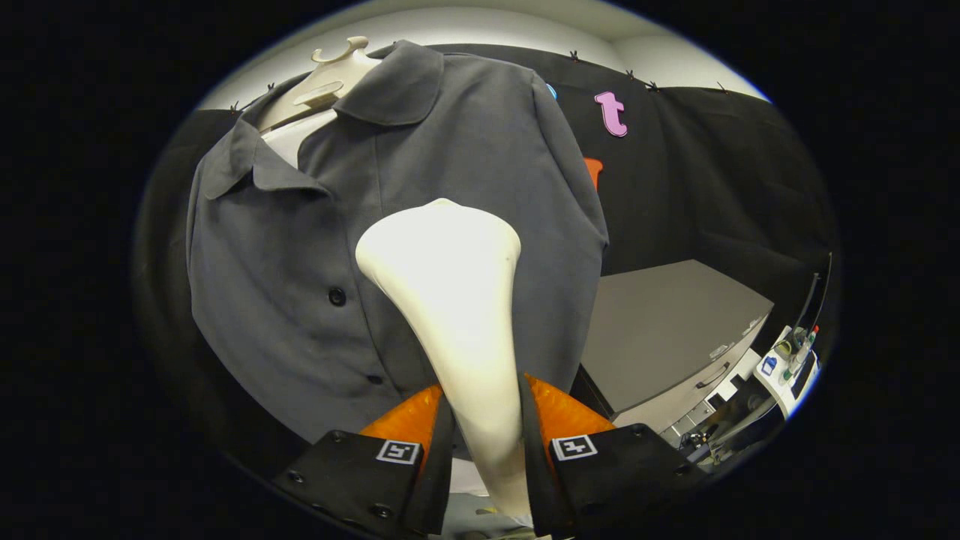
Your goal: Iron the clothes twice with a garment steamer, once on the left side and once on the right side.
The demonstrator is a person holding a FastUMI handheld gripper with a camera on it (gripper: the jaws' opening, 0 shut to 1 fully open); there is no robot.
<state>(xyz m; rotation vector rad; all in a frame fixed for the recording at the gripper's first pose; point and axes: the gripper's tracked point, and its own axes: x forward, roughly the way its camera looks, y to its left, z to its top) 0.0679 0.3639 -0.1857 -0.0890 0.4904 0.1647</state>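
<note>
Both tool [484, 435] fingers clamp the steamer [450, 300], hiding some shirt [300, 247] buttons.

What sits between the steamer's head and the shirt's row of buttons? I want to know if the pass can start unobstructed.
Only bare grey shirt cloth, in the gripper view. The gripper is shut on the steamer; its head lies just beside the buttons.

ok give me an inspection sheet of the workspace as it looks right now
surface: grey table beyond the fingers, to one side of the shirt
job's things: grey shirt on a hanger, buttoned; white garment steamer with its head against the shirt front
clutter: small devices past the table's corner
grippers: gripper, fingers pressing the steamer's handle from both sides
cables: dark cables rising by the devices
surroundings: black cloth wall, pale wall above
</note>
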